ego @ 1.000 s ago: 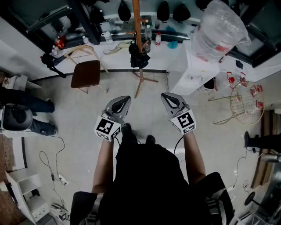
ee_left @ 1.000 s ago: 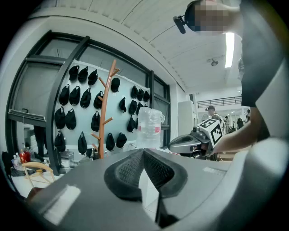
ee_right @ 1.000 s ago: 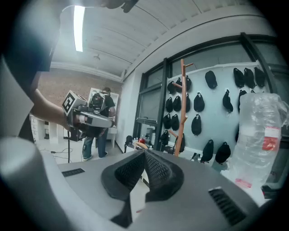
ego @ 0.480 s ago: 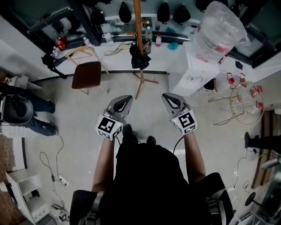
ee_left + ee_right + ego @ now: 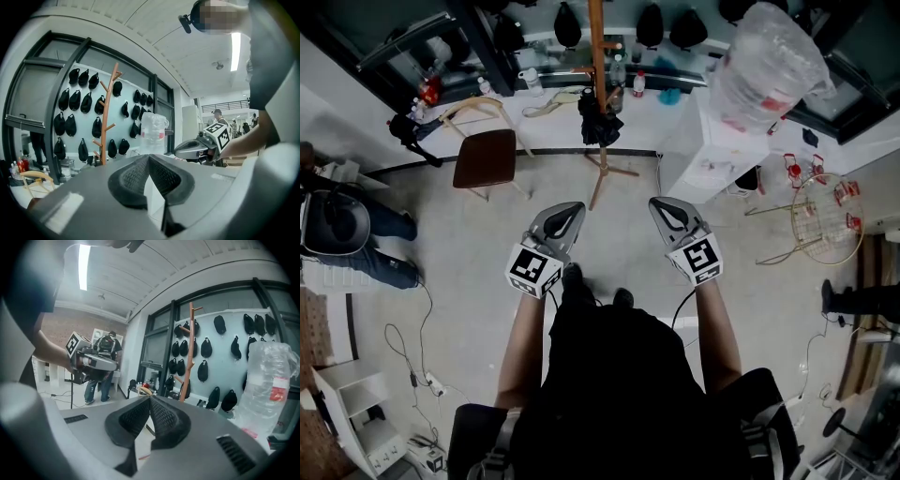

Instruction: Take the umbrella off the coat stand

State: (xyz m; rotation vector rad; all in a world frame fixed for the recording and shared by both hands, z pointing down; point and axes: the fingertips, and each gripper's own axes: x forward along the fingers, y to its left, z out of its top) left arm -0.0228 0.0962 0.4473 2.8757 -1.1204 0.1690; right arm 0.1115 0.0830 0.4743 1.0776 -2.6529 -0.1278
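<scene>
A tall wooden coat stand point(image 5: 596, 56) rises ahead on three splayed feet by the white counter. A folded black umbrella point(image 5: 598, 120) hangs from one of its pegs, beside the pole. My left gripper point(image 5: 570, 210) and right gripper point(image 5: 662, 204) are held side by side over the floor, well short of the stand and pointing toward it. Both are shut with nothing between the pads. The left gripper view shows its jaws point(image 5: 149, 157) closed together, the stand point(image 5: 107, 117) at the left and the right gripper point(image 5: 194, 149) beside it. The right gripper view shows closed jaws point(image 5: 150, 399) and the stand point(image 5: 190, 352).
A wooden chair point(image 5: 485, 155) stands left of the stand. A white water dispenser point(image 5: 712, 150) with a large clear bottle point(image 5: 764, 66) stands to its right, with a wire basket point(image 5: 825, 220) beyond. A person point(image 5: 347, 234) is at the left edge. Cables point(image 5: 408, 347) lie on the floor.
Both grippers stay where they were, still shut. Only the person at the left edge has shifted a little.
</scene>
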